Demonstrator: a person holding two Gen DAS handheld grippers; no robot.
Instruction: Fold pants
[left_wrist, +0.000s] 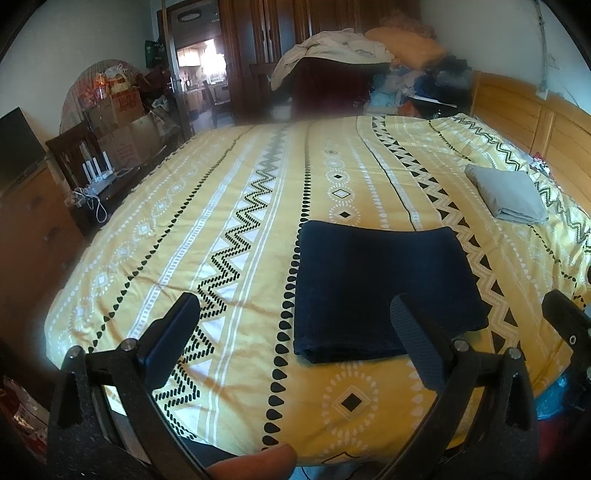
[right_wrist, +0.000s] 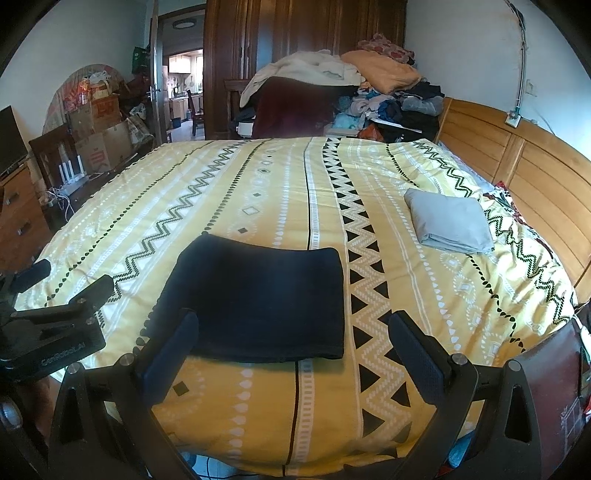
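Pants (left_wrist: 384, 291): lying folded, dark navy, on the yellow bedspread (left_wrist: 236, 258).
Left gripper (left_wrist: 295, 339): hovering, jaws released, holding nothing.
Right gripper (right_wrist: 291, 354): hovering, jaws released, holding nothing.

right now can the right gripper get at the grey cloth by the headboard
Probably yes, with a reach. The right gripper is open and empty, over the bed's near edge by the folded pants. The grey cloth lies farther off to its right, with only bare bedspread between.

Folded navy pants (right_wrist: 258, 299) lie flat on bedspread (right_wrist: 424, 295); right hand-held gripper (right_wrist: 295, 358) gapes, empty.
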